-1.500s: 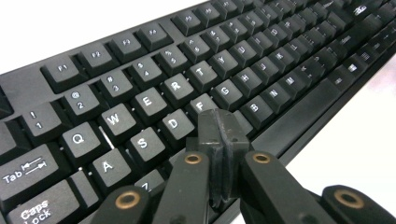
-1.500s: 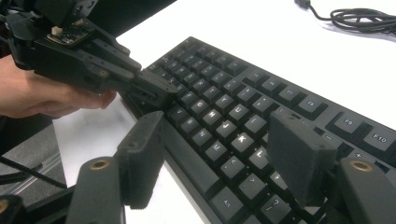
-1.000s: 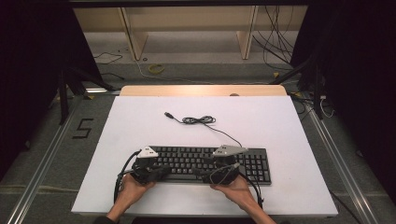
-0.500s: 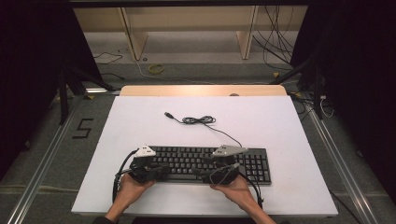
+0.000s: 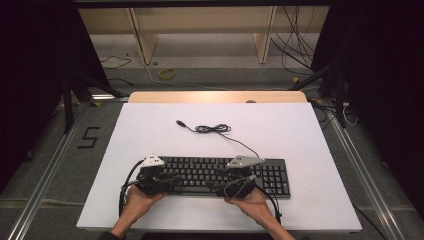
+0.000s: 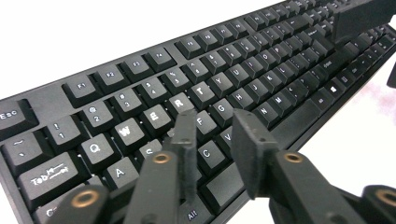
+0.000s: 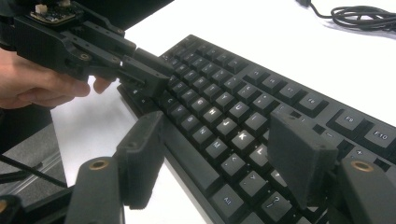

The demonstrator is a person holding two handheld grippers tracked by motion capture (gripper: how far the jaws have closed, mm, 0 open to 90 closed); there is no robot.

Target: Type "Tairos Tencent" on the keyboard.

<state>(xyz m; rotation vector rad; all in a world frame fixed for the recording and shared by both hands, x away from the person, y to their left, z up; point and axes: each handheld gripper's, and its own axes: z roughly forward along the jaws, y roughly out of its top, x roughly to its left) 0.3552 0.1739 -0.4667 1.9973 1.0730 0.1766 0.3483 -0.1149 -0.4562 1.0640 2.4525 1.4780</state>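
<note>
Your left gripper [image 6: 215, 140] has just been opening, fingers released above the keyboard [image 5: 220, 172] (near desk [image 5: 300, 130] edge); right gripper [image 7: 224, 154] gapes too. Press one key squarely.

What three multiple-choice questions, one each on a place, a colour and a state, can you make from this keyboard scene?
1. Where does the keyboard lie on the white table?
A. far edge
B. near edge, by the person's hands
C. on the floor

2. What colour is the keyboard?
A. black
B. white
C. red

3. How does the keyboard's cable lie?
A. plugged into a computer
B. wound round the keyboard
C. loosely bundled on the table, plug end free

Answers: 1 B, it lies right before the hands in the high view. 2 A, case and keys are black. 3 C, the plug lies bare on the table.
</note>
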